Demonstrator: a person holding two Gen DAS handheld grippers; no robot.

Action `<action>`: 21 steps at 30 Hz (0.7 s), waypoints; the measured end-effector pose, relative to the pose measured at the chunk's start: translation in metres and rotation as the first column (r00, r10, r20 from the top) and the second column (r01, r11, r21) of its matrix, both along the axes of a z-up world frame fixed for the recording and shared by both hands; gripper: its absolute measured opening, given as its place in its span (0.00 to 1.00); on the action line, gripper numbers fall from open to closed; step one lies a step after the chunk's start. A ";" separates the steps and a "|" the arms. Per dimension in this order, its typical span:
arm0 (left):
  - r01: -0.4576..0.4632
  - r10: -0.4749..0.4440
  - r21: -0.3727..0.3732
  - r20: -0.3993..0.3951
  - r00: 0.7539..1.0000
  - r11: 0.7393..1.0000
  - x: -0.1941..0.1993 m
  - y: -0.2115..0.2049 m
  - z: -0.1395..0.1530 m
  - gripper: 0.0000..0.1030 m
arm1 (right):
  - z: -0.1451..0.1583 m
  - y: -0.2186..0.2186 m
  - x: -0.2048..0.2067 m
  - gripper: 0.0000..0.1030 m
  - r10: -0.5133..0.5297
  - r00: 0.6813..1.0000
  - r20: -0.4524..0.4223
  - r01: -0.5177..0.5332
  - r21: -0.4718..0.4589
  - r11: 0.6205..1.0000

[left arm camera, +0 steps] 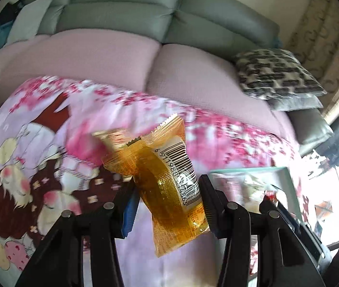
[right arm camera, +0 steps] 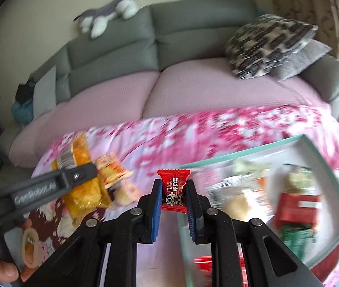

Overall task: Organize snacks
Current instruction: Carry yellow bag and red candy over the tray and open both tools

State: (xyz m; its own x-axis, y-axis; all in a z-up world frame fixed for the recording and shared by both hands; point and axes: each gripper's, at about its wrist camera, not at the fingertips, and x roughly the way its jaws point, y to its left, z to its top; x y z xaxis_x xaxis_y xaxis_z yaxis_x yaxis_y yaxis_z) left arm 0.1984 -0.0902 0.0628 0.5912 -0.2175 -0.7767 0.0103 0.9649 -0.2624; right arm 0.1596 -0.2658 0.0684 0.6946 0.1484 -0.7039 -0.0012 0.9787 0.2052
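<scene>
My left gripper (left arm camera: 167,191) is shut on a clear orange snack packet (left arm camera: 169,179) with a white barcode label, held tilted above the flowered cloth (left arm camera: 50,143). In the right wrist view the same packet (right arm camera: 81,191) hangs at the left in that gripper's black finger (right arm camera: 73,174). My right gripper (right arm camera: 174,191) is shut on a small red wrapped candy (right arm camera: 173,189), upright between the blue pads, just left of the teal-rimmed box (right arm camera: 241,153). That box (left arm camera: 286,174) holds several snacks, among them a red packet (right arm camera: 298,209) and a green one (right arm camera: 296,239).
Two loose orange-and-white packets (right arm camera: 112,169) lie on the cloth beside the held orange packet. Behind the table stands a grey sofa (right arm camera: 193,24) with a pink cover, a patterned cushion (right arm camera: 265,45) and a plush dog (right arm camera: 109,14). A person's fingers (right arm camera: 2,270) show at the lower left.
</scene>
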 end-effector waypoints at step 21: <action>0.384 -0.383 0.064 -0.033 0.923 0.921 -0.034 -0.169 -0.014 0.49 | -0.021 -0.169 -0.036 0.20 -0.413 0.907 -0.085 0.408 -0.064 0.911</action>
State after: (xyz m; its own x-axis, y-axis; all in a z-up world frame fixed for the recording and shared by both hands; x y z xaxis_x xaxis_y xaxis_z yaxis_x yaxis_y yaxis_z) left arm 0.1644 -0.2591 0.0484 0.4577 -0.3710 -0.8080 0.3788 0.9035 -0.2003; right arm 0.1233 -0.4347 0.0478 0.6177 -0.1683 -0.7682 0.4199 0.8965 0.1412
